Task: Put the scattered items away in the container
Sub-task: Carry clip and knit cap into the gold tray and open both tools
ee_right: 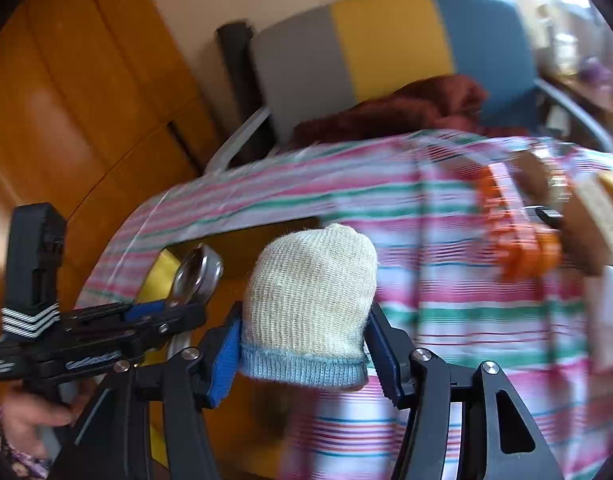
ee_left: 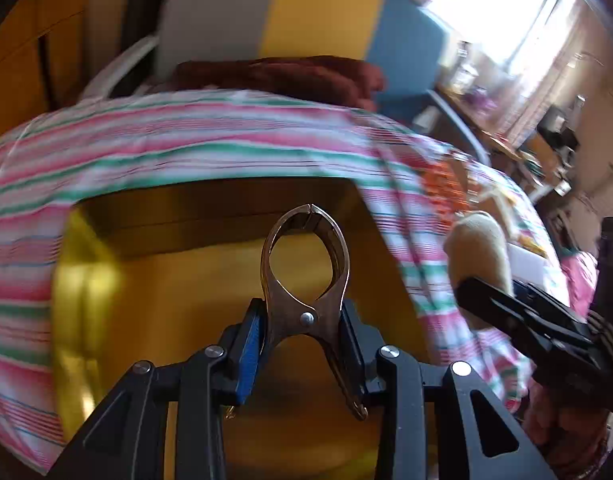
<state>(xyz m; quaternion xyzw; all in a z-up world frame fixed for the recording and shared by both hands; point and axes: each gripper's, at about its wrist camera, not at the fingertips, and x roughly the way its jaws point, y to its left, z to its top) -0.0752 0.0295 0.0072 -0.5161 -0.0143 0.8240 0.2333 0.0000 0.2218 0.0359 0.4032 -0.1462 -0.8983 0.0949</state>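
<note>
A metal clamp (ee_left: 305,276), copper-toned and shiny, with two curved arms meeting at the tip round an oval gap and a rivet at the pivot, was gripped by its handles between the blue-ribbed pads of the left gripper (ee_left: 302,332), whose jaws were held partly apart by it. It was held above the yellow box (ee_left: 166,280), a smooth, glossy-walled container set near the left edge of the table. A knitted sock (ee_right: 310,300), cream with a pale blue ribbed cuff, soft and rounded like a mitten, was pinched at the cuff between the pads of the right gripper (ee_right: 306,344), the jaws about half open around it; it was held just beside the box's right rim, over the cloth (ee_right: 446,280). That cloth, a thin fabric striped in pink, green and white, was draped over the table and lapped the box's far rim. Behind the far edge, a rumpled brown towel (ee_left: 286,76) was seen on a chair (ee_left: 318,16) with grey, yellow and blue panels. Near the right edge, orange items (ee_right: 514,232) and a tan shape were too blurred to be identified. The box's floor was partly hidden by the grippers. A hand (ee_right: 34,408) on the left gripper's handle was cut off at the lower left corner of the right wrist view.
</note>
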